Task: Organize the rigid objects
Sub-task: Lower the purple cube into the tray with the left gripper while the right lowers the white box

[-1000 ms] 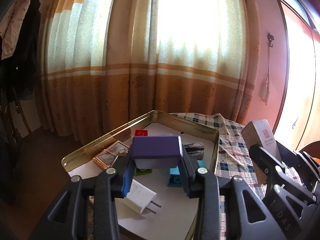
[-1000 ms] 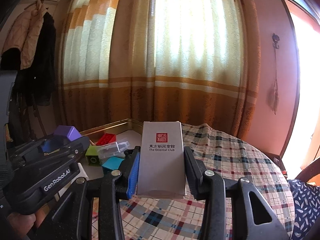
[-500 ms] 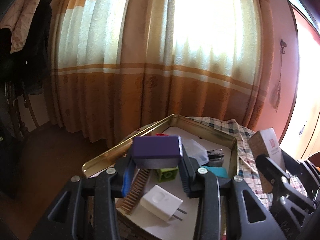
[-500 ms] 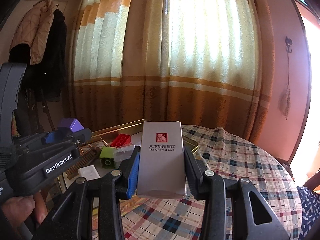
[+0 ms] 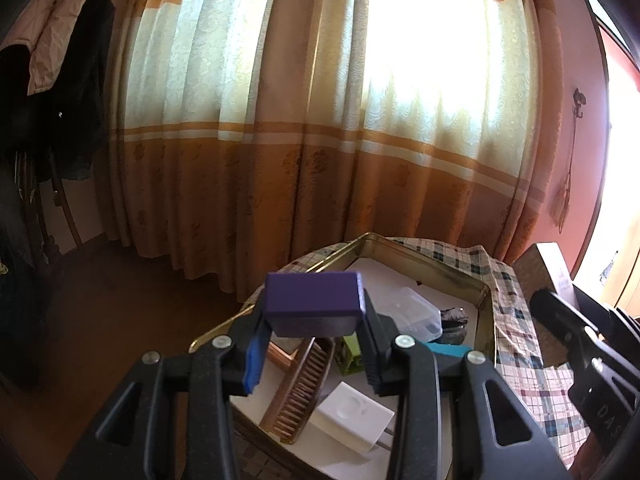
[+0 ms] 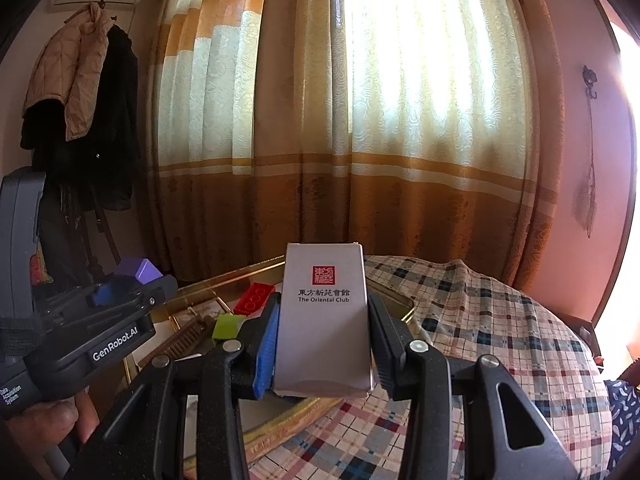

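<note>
Carry step, both grippers loaded. Left gripper [image 5: 314, 350] is clamped on a purple block [image 5: 314, 298], held at frame centre above the gold tray [image 5: 486, 304]. Right gripper [image 6: 324, 354] is clamped on a grey card box [image 6: 323, 320], lower centre, over the tray's near rim and the plaid cloth [image 6: 500, 332]. Judgement: next move calls for picking a free spot beside the comb [image 5: 300, 392] and white charger [image 5: 352, 414], then lowering before release.

Purple block [image 5: 314, 300] level, grey printed carton [image 6: 323, 320] upright, both aloft above gold tray [image 5: 424, 254].
</note>
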The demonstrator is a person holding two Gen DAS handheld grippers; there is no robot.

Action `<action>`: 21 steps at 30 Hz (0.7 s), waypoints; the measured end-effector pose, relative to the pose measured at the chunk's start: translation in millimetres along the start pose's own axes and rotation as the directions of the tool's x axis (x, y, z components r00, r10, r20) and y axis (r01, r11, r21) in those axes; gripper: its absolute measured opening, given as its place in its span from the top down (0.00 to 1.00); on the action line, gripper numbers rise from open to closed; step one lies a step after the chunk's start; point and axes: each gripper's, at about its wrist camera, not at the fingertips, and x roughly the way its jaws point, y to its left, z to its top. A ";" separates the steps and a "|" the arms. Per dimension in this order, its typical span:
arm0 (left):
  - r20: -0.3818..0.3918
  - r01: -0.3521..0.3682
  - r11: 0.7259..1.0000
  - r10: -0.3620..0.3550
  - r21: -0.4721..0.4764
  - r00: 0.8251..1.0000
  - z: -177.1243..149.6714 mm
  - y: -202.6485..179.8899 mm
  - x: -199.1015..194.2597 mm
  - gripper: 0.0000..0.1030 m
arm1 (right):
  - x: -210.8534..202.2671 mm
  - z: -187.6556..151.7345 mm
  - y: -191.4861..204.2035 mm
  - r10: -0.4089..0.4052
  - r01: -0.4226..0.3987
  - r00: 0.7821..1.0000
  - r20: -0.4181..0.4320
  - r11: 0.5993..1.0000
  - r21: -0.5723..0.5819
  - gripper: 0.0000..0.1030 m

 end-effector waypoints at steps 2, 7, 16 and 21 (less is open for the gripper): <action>-0.003 0.004 1.000 -0.004 -0.008 1.000 1.2 2.3 0.8 0.62 | 0.9 2.2 1.6 0.003 -0.003 1.000 0.002 1.000 -0.003 0.57; -0.014 0.012 1.000 -0.013 -0.020 1.000 2.3 7.2 3.8 0.62 | 6.1 7.5 3.3 0.018 -0.018 1.000 0.003 1.000 -0.002 0.57; -0.046 0.017 1.000 -0.017 0.014 0.999 7.0 2.5 11.3 0.62 | 22.2 12.0 2.2 0.052 -0.051 0.998 -0.027 0.999 0.016 0.57; -0.070 0.024 1.000 -0.023 0.014 0.997 13.6 2.5 17.4 0.62 | 33.7 13.6 2.6 0.065 -0.064 0.996 -0.065 0.998 0.024 0.57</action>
